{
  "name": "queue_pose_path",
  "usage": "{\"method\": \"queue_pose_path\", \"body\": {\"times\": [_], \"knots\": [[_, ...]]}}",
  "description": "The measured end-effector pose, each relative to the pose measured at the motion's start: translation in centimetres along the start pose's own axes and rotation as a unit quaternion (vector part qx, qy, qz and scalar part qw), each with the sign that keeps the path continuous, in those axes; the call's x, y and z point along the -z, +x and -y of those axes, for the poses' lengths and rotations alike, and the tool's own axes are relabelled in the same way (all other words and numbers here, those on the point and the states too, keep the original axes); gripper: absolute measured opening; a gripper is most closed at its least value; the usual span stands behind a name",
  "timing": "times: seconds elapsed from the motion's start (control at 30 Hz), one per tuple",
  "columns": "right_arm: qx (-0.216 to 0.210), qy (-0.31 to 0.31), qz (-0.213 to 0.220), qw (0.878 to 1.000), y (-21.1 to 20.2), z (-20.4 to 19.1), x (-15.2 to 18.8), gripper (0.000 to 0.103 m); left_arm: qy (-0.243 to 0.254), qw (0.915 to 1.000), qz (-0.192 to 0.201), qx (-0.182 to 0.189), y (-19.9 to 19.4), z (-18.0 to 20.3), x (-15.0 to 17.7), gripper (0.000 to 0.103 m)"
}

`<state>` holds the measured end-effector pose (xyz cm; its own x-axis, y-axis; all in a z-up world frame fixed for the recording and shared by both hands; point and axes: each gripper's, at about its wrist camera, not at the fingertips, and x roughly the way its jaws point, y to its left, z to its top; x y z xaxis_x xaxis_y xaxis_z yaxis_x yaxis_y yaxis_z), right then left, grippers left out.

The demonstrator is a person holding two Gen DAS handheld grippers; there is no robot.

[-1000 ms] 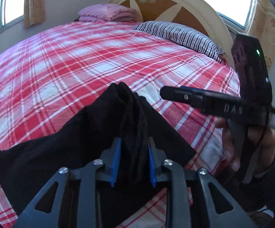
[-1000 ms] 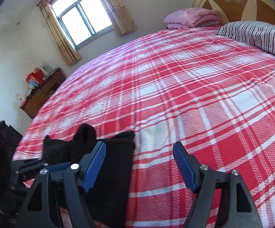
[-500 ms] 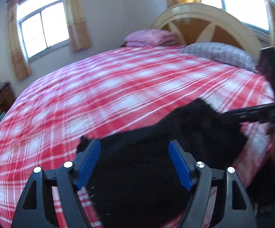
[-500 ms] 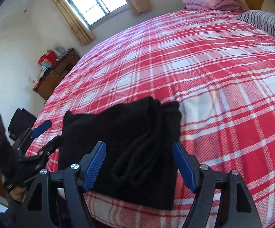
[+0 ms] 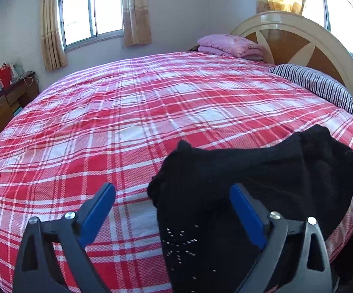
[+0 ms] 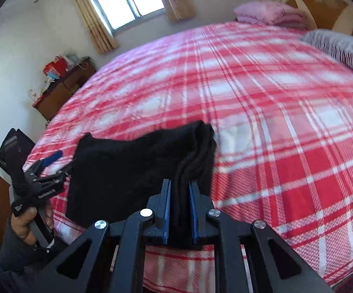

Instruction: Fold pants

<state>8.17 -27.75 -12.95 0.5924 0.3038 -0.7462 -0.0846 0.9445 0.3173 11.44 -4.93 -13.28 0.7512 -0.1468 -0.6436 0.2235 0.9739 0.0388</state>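
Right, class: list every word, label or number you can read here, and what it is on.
None reads clearly.
White lettering on the left gripper: upside down, too blurred to read.
Small white label below it: too small to read.

1. A bed (image 5: 127, 112) with a red-and-white plaid cover fills the middle of both views.
2. An arched cream-and-wood headboard (image 5: 298, 41) stands upper right.
3. A bright window (image 5: 92, 15) with tan curtains (image 5: 52, 24) sits upper left in a pale wall.
4. A wooden cabinet (image 5: 3, 105) stands at far left.
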Motion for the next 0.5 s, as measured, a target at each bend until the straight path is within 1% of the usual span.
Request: {"method": "queue_pose_path", "body": {"times": [0.07,0.13,0.23,0.27,0.3,0.33,0.37,0.43,0.47,0.5], "knots": [[-0.002,0.018,-0.027,0.999,1.5,1.3,0.6,0.015,0.005,0.9998,-0.018,-0.011,1.1,-0.1,0.4,0.097],[-0.007,0.012,-0.023,1.000,1.4,1.4,0.6,0.015,-0.001,0.9998,-0.020,-0.005,1.4,-0.5,0.7,0.098],[-0.004,0.005,-0.014,1.000,0.9,1.1,0.4,0.019,-0.009,0.9996,-0.027,-0.007,1.9,-0.9,1.0,0.102],[0.001,0.002,-0.014,1.000,0.9,1.1,0.4,0.023,-0.016,0.9995,-0.029,-0.006,2.0,-1.2,1.1,0.102],[0.009,0.002,-0.012,1.000,0.9,1.2,0.4,0.032,-0.017,0.9994,-0.029,-0.004,2.0,-1.2,1.1,0.102],[0.017,0.003,-0.010,1.000,1.0,1.2,0.4,0.038,-0.017,0.9994,-0.028,-0.005,1.9,-1.2,1.2,0.102],[0.030,0.005,-0.003,1.000,0.7,1.2,0.2,0.046,-0.014,0.9995,-0.027,-0.007,1.8,-1.2,1.2,0.102],[0.053,0.001,0.025,0.998,-0.5,0.8,-0.3,0.047,-0.012,0.9995,-0.026,-0.010,1.9,-1.3,1.2,0.103],[0.057,-0.007,0.043,0.997,-1.2,0.3,-0.7,0.048,-0.015,0.9995,-0.028,-0.009,1.9,-1.4,1.2,0.103],[0.052,-0.015,0.054,0.997,-1.7,-0.3,-1.2,0.050,-0.017,0.9994,-0.029,-0.009,1.9,-1.4,1.2,0.103]]}}
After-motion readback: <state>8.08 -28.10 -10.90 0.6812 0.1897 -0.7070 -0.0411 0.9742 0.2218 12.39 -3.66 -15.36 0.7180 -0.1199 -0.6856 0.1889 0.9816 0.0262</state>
